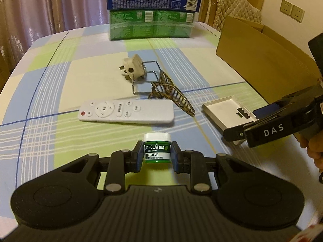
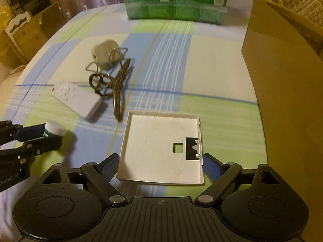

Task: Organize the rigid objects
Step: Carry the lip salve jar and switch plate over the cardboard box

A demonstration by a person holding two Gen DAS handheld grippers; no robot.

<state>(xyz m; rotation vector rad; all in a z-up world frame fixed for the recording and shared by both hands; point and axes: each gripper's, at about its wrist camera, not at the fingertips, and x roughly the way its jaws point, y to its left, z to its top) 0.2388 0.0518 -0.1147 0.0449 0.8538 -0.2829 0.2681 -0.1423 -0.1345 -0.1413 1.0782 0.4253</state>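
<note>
Now, the left gripper (image 1: 157,151) has its jaws pinching a small green lip salve jar (image 1: 157,148) with a white screw cap, the pads pressed against both sides of the label, and it hangs just above the checked cloth of the bench (image 1: 60,80). Over on the other side, the right gripper (image 2: 160,162) has its jaws spread wide either side of a flat white plastic cover plate (image 2: 161,147), a shallow square tray shape with a small square cut-out and a dark notched opening near one edge. The plate lies flat on the cloth; the blue pads sit just beside its near corners but, by my reading, are not yet pressing on it.

So this looks like the pick-up step: one item already in hand, the second being lined up. The open cardboard box (image 1: 262,64) standing at the right edge of the bench seems the likely destination. Next, the right jaws would need to close squarely on the plate's thin raised rims, and that is a shallow edge to catch, so it could slip or tip.

Untouched farther back on the bench: a white remote control (image 1: 127,112), a wire rack (image 1: 145,76) with a beige plug adapter (image 1: 133,68) leaning on it, and a dark comb-like piece (image 1: 175,94)
</note>
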